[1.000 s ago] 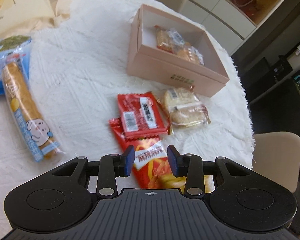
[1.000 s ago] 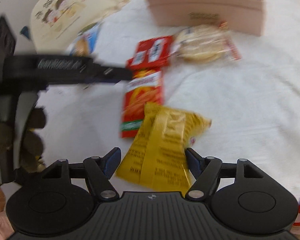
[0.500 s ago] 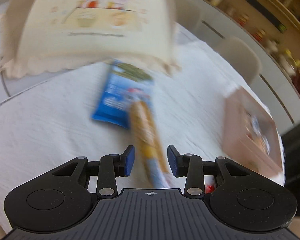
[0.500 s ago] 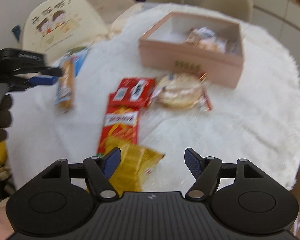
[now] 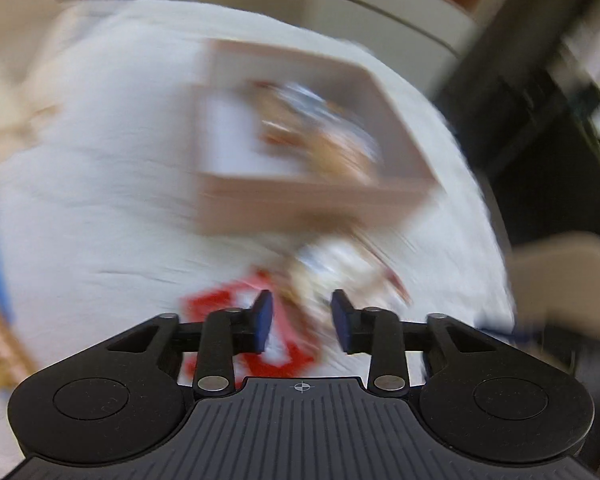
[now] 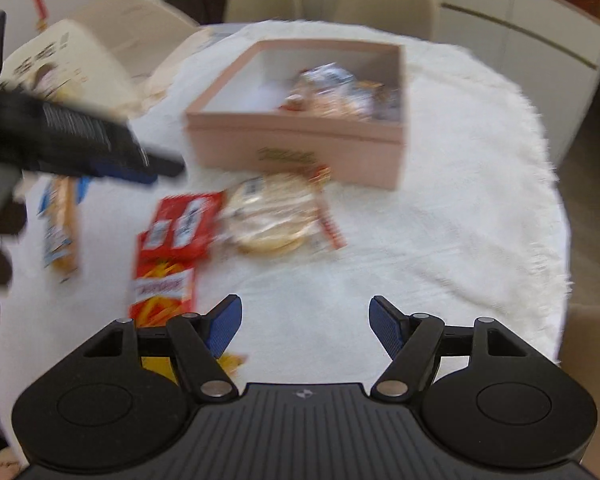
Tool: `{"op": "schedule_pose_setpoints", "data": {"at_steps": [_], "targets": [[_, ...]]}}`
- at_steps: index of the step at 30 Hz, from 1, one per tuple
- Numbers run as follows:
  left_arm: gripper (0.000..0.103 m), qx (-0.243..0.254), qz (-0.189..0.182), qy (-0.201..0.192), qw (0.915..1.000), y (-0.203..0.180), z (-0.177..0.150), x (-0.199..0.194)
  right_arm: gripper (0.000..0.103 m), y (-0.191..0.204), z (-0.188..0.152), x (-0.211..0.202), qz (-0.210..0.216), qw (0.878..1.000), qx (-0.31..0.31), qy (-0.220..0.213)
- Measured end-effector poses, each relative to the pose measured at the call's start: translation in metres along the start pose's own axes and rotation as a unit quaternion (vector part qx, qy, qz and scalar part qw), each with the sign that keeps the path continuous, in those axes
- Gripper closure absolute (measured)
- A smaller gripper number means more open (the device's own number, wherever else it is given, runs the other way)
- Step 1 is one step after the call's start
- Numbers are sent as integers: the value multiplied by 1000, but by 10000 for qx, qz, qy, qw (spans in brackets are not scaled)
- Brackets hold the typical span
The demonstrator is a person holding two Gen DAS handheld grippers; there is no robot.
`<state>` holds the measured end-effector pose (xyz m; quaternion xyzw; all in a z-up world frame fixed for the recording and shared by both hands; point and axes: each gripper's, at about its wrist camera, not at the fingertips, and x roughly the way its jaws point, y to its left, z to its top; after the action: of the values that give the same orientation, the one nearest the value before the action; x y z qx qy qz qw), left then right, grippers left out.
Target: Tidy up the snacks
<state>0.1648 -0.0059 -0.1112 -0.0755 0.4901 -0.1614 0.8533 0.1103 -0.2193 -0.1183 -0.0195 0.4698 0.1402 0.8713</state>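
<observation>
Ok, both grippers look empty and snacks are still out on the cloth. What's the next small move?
Probably lower the open left gripper onto the round clear-wrapped pastry: it lies just ahead of that gripper, outside the pink box. The right gripper is open over bare cloth, farther away.

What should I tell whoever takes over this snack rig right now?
Left gripper: open, empty, above the red packets.
Right gripper: open wide, empty, above bare tablecloth.
Done: a few wrapped snacks lie in the pink box.
Left: round cracker pack, red packets, fries pack, long blue-wrapped snack and yellow bag, all outside the box.
</observation>
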Motion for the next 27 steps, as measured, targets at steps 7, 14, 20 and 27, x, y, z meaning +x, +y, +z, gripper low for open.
{"op": "schedule_pose_setpoints", "data": {"at_steps": [7,14,20,27], "targets": [[75,568,-224,613,9962,-27,-47,21,32,-31,16,10,-277,9991,294,-132],[87,105,103,552,9984,14,-65,-2,25,13,54,50,438,9986,-285,-4],[89,-410,670,346,9963,45,-72,-26,19,46,64,91,474,9970,-583,206],[86,-1117,-113,414,9928,60,-86,-45,20,34,35,68,907,9917,-767,485]]}}
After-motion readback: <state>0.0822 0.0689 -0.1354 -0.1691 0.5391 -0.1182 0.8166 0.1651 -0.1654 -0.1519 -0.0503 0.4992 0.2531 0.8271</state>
